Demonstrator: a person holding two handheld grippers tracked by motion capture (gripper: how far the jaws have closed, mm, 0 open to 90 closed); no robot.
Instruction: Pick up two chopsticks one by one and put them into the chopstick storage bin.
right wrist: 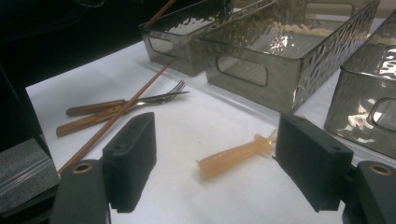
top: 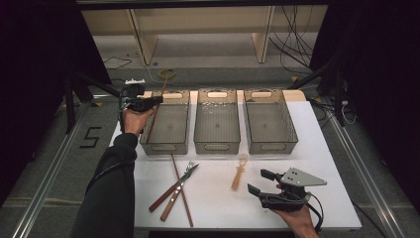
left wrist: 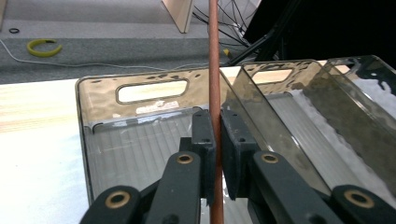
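Left gripper (top: 153, 101), upper left of the high view, is clamped on a brown chopstick (top: 157, 106) slanting over the leftmost bin (top: 166, 147). In the lower right, the right gripper (top: 260, 182) has its jaws apart with nothing between them, above the white table (top: 218, 198), just right of a tan utensil (top: 239, 173).

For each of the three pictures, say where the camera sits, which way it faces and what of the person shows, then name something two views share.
High view: above the person's side, facing forward and down on the white table; forearms, left gripper, right gripper show.
Left gripper view: on that gripper, facing the left bin; jaws shut on a chopstick.
Right gripper view: low, facing the amber utensil; open jaws show.
Shared: the forks, high and right gripper views.
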